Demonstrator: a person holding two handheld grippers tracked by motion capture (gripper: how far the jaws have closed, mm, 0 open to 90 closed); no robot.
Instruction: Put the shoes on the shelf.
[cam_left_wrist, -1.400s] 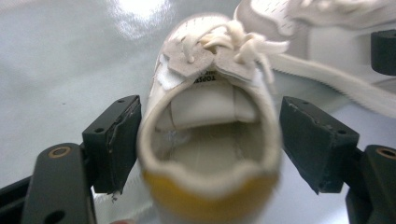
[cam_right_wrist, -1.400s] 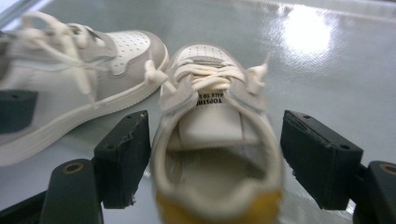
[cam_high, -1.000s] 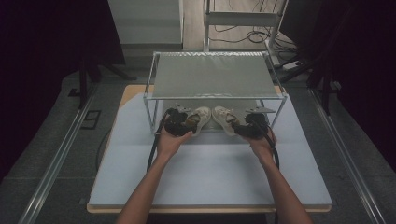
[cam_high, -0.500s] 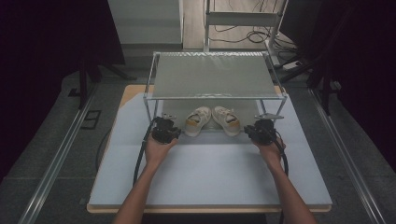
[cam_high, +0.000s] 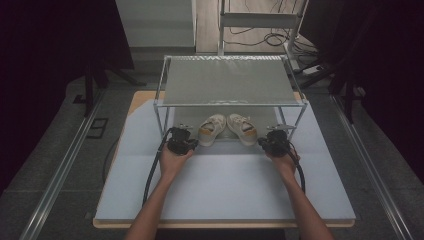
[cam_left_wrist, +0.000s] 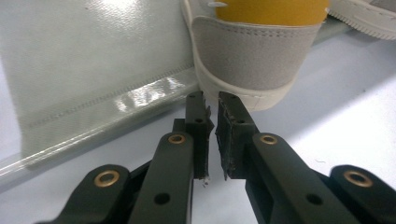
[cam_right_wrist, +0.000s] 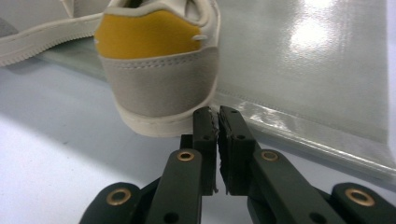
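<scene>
From the high view, one pair of shoes sits under a single metal-framed rack (cam_high: 227, 80) on the white table (cam_high: 225, 190): two pale sneakers, the left shoe (cam_high: 211, 129) and the right shoe (cam_high: 242, 128), side by side with heels toward the person and toes angled inward on the rack's grey lower sheet (cam_high: 182, 119). Two hands come in from the bottom, each with one gripper. The left gripper (cam_high: 184, 135) rests on the table just left of the left shoe's heel; the right gripper (cam_high: 274, 135) rests just right of the right shoe's heel. Neither holds a shoe.

In the left gripper view, the left gripper (cam_left_wrist: 212, 105) has its two black jaws drawn almost together, having just been closing, with only a thin slit between the pads and nothing in it. The tips lie just in front of the grey suede heel of the left shoe (cam_left_wrist: 252, 56), near its white sole edge; whether they touch it I cannot tell. The glossy grey sheet (cam_left_wrist: 93, 60) lies to the left.

In the right gripper view, the right gripper (cam_right_wrist: 215, 114) likewise has just been closing, its jaws nearly shut and empty. Its tips sit just beside the right shoe (cam_right_wrist: 159, 79), at the sole edge below the yellow heel tab. A second shoe's sole (cam_right_wrist: 42, 28) shows at upper left.
</scene>
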